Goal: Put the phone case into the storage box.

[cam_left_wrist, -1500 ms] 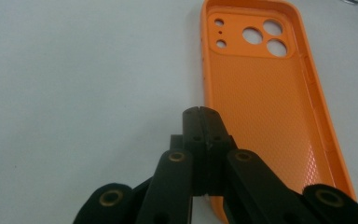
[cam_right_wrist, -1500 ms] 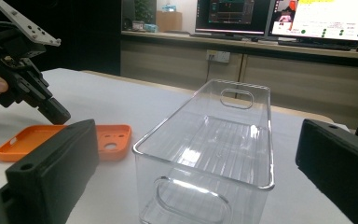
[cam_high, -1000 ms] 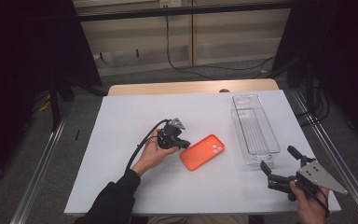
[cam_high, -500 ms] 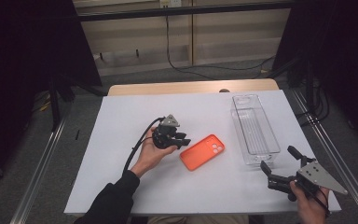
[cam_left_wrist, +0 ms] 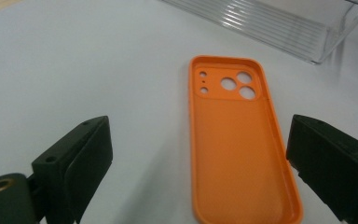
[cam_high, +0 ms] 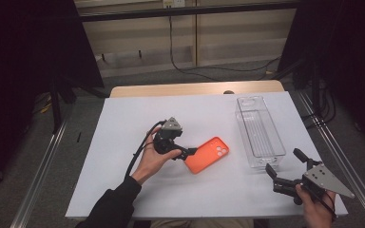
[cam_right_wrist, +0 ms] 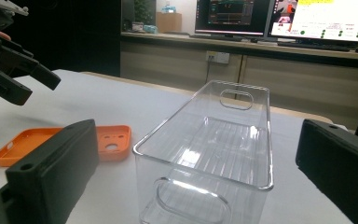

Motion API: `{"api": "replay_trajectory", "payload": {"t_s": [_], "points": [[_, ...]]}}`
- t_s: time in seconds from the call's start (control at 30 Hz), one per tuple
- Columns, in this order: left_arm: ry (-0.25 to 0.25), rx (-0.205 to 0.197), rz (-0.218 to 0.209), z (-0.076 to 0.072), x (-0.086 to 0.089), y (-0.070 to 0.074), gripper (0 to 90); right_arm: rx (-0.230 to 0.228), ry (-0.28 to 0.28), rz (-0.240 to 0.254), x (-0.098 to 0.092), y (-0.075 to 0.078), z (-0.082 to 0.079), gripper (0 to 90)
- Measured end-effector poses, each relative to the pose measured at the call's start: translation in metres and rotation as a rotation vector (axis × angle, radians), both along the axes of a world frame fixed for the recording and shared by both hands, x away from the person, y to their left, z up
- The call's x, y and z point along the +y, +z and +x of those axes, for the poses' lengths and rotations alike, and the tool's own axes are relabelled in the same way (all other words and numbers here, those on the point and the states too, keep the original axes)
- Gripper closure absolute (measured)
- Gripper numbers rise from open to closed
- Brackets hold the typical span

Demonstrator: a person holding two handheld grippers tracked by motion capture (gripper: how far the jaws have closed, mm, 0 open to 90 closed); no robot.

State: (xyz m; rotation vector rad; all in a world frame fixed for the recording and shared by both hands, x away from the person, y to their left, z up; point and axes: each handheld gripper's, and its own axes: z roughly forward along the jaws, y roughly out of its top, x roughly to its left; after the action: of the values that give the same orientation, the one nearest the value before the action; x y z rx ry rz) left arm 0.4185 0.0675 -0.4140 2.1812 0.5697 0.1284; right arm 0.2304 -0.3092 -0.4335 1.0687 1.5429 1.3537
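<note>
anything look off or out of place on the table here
Nothing stands out. The orange phone case lies flat and empty, inner side up, at an angle to the table edge. The clear bin stands upright and empty, apart from it. No spill or damage shows. Both grippers, left and right, are open.

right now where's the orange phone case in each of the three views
High view: the orange phone case lies mid-table, just right of the left tool.
Left gripper view: it lies flat, open side up, between the open jaws, camera holes at the far end.
Right gripper view: it sits low at the left, partly behind the near jaw.
Shared landmark: the clear plastic bin, beside the case in all three views.
</note>
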Motion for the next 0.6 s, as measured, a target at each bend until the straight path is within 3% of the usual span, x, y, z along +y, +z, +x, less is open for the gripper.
{"api": "replay_trajectory", "payload": {"t_s": [0.17,0.3,0.5,0.6], "points": [[-0.028,-0.005,0.047,-0.005,-0.007,-0.004,5.5,-0.001,0.004,0.000,0.000,0.000,0.000,0.0],[-0.040,0.013,0.049,-0.009,-0.015,-0.007,6.0,0.002,0.006,0.001,0.001,0.000,0.000,0.0],[-0.061,0.053,0.018,-0.008,-0.027,-0.014,6.4,0.004,0.006,0.000,0.000,0.000,0.000,0.0],[-0.066,0.066,0.045,-0.006,-0.033,-0.017,6.5,0.002,0.007,0.000,0.001,0.000,0.000,0.0]]}}
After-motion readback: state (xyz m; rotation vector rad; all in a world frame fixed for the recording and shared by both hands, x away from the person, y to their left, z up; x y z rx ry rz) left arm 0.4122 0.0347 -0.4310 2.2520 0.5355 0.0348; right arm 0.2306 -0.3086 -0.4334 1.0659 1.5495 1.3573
